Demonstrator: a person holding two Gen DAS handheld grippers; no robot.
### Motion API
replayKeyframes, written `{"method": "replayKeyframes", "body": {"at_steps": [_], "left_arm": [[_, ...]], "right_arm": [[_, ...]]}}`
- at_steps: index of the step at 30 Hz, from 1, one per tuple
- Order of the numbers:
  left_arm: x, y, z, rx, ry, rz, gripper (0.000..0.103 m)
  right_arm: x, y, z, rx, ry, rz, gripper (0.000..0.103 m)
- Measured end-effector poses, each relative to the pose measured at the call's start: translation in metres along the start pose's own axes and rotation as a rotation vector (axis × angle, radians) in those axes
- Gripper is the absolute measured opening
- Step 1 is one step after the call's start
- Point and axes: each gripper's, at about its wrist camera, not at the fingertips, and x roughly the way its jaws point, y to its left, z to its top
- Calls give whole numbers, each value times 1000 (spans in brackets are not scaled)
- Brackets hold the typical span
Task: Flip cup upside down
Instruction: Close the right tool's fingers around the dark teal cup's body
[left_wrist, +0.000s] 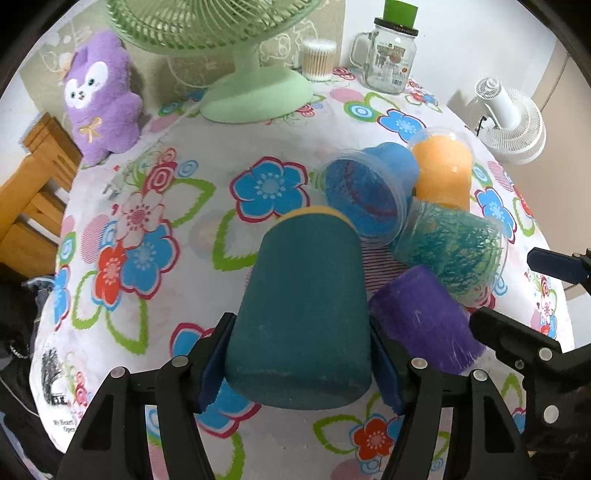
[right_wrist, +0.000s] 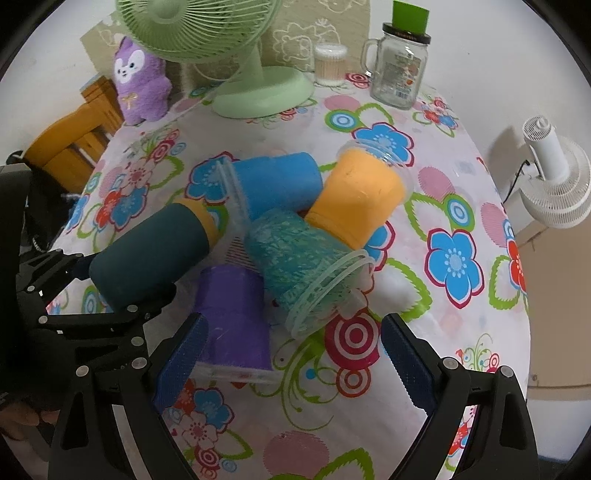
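Between the jaws of the left gripper lies the dark teal cup, clenched by its base end and tipped on its side, yellow rim pointing away. Beyond its rim, other cups crowd close. The right gripper hangs released over the purple cup. The step looks like grasp-and-lift; next likely calls for rolling the wrist and setting it rim-down.

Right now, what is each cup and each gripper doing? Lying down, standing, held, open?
Dark teal cup: held on its side in the left gripper.
Purple cup: mouth down on the table.
Blue cup: on its side.
Green cup: on its side, leaning on others.
Orange cup: tipped, leaning on the pile.
Right gripper: jaws open, empty, beside the purple cup.
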Motion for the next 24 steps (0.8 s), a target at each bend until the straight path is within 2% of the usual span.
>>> {"method": "replayKeyframes", "body": {"at_steps": [12, 20, 24], "left_arm": [[-22, -5, -49, -93, 38, 56, 68], [-20, -21, -100, -292, 97, 69, 67], [-18, -31, -115, -434, 119, 28, 67]], "right_arm": [[-11, 21, -19, -136, 20, 82, 96], [-7, 16, -42, -213, 68, 103, 96], [-7, 7, -50, -232, 82, 98, 96]]}}
